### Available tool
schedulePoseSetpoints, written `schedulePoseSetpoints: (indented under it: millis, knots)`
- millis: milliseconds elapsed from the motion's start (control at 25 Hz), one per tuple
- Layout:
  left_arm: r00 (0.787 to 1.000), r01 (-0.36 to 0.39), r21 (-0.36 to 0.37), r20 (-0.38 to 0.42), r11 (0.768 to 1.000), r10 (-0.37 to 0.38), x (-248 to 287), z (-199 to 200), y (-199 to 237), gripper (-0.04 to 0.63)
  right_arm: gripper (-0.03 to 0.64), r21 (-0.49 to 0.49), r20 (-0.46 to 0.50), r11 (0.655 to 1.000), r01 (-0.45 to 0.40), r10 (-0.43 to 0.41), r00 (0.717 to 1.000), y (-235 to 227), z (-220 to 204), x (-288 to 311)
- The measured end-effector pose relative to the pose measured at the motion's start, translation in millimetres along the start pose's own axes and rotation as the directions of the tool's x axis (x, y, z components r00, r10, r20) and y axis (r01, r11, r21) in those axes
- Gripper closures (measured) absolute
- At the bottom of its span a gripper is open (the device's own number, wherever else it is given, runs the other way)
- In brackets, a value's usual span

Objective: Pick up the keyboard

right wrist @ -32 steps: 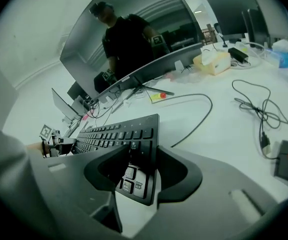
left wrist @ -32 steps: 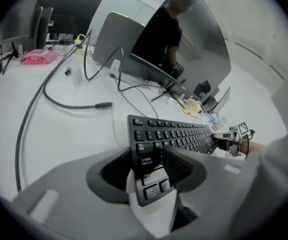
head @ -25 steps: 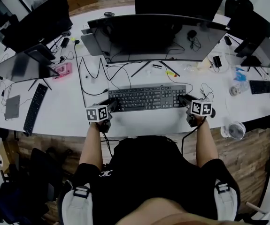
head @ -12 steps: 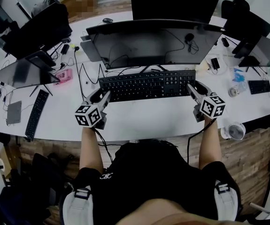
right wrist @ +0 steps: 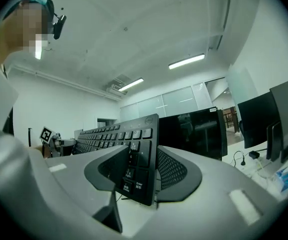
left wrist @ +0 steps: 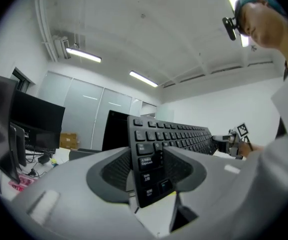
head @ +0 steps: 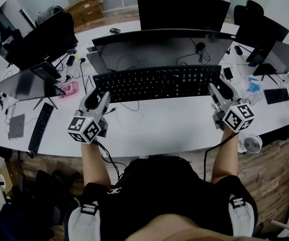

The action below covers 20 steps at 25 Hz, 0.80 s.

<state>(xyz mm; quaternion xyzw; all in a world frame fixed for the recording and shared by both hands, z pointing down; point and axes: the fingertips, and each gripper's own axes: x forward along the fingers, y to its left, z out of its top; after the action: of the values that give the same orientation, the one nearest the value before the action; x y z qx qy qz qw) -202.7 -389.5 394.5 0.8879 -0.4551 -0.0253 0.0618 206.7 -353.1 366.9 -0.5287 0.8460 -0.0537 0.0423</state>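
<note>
The long black full-size keyboard (head: pixel 157 83) is held up off the white desk (head: pixel 159 129), in front of the wide curved dark monitor (head: pixel 159 46), with its key face tilted toward the person. It is spanned lengthwise between the two grippers. Its left end is clamped between the ribbed pads of the left gripper (head: pixel 97 100), whose jaws are closed down to the thickness of the board, one on the key face and one on the back. Its right end, at the number pad, is pinched in the same way by the right gripper (head: pixel 221 93).

The lift itself is judged to be in hand, and the pick-up to be nearly or fully done, since no part of the board is seen resting on the desk.

A thin dark cable (head: pixel 129 106) is seen looped on the desk beneath the board; whether it is the keyboard's own cannot be told. For the next move, equal pressure and equal height at both ends are called for, so that the board is not twisted or dropped, and slack in that cable should be watched.
</note>
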Motion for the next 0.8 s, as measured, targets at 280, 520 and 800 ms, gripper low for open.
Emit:
schedulePoseSetpoints:
  millis: [280, 520, 800]
  knots:
    - [1.000, -0.003, 0.010, -0.007, 1.000, 0.003, -1.3, 2.2, -1.7, 0.354, 0.446, 0.017, 0.003, 1.000, 0.001, -0.001, 1.000, -0.6, -4.1, -1.6]
    - [1.000, 0.008, 0.012, -0.006, 1.000, -0.008, 3.5, 5.3, -4.1, 0.354, 0.446, 0.020, 0.014, 1.000, 0.009, -0.010, 1.000, -4.1, -2.6, -4.2]
    - [1.000, 0.028, 0.004, -0.008, 1.000, -0.028, 10.4, 4.9, -9.0, 0.360, 0.446, 0.034, 0.014, 0.999, 0.027, -0.028, 1.000, -11.7, -5.3, -9.4]
